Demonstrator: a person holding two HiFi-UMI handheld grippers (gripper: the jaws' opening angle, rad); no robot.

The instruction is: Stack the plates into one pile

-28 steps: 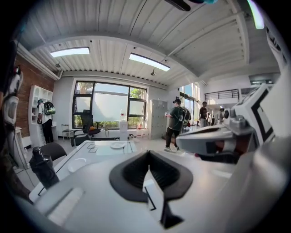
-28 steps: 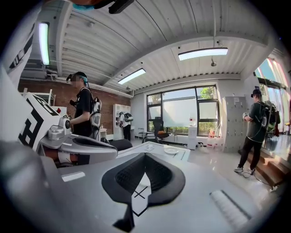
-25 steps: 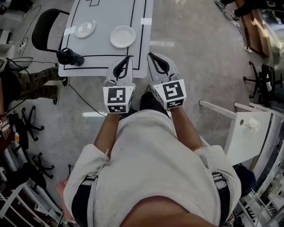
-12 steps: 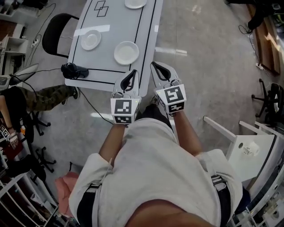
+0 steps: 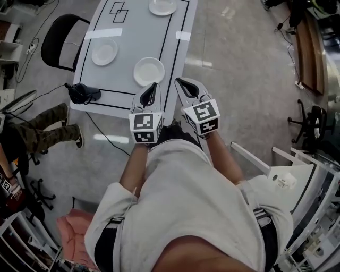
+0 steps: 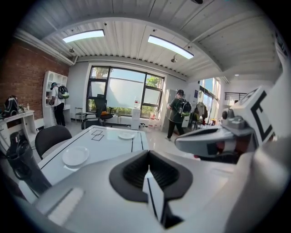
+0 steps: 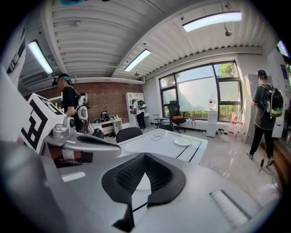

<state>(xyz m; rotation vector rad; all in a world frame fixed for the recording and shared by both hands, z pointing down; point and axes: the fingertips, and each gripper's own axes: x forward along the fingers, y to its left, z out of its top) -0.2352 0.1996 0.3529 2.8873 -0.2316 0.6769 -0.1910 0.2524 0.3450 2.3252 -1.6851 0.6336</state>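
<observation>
Three white plates lie apart on the white table (image 5: 122, 32): one near the front edge (image 5: 149, 71), one to its left (image 5: 104, 52), one at the far end (image 5: 162, 6). My left gripper (image 5: 154, 85) is shut and empty, its tips over the table's front edge just below the near plate. My right gripper (image 5: 179, 81) is shut and empty beside it, at the table's front right corner. In the left gripper view its jaws (image 6: 148, 154) are closed, with the left plate (image 6: 75, 155) and far plate (image 6: 126, 135) ahead. The right gripper view shows closed jaws (image 7: 144, 155) and the far plate (image 7: 183, 141).
Black headphones (image 5: 82, 93) lie at the table's front left corner. A black chair (image 5: 58, 37) stands at the table's left side. A seated person's leg (image 5: 48, 130) is on the floor to the left. A white table (image 5: 287, 175) stands at the right. People stand in the room (image 6: 176, 111).
Both grippers have moved forward and lower, up to the table's front edge near the closest plate. The far plate has come into the head view. Both stay shut.
</observation>
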